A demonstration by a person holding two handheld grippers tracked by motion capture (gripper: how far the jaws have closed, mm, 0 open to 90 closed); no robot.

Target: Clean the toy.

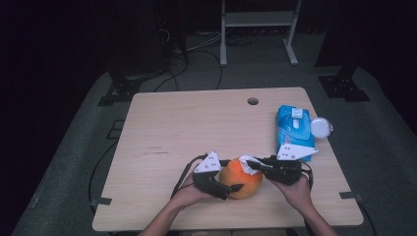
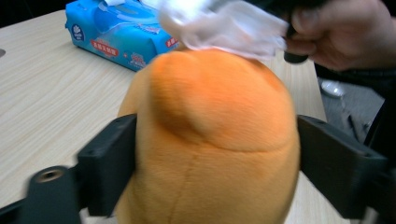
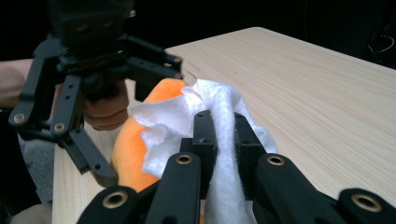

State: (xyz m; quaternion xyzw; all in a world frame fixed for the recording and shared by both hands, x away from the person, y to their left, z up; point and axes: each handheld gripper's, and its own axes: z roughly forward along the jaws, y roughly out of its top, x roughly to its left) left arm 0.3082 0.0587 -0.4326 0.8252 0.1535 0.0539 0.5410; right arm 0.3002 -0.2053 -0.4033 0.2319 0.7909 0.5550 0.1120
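Orange plush toy (image 1: 240, 179) at lower centre of the high view, on the surface (image 1: 187, 128). Left hand-held gripper (image 1: 231, 189) clasps it at both sides. Right hand-held gripper (image 1: 256, 165) is clamped on a white wipe (image 1: 249, 164) lying on the toy's top. Blue wet-wipe pack (image 1: 294, 129) at right, flap lifted.

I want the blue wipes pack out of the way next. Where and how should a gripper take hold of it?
Probably across the short width of the blue wipes pack, from above, near an end. It lies flat on the table, long and soft, so the jaws can span its narrow sides; its white flap lid on top is best avoided.
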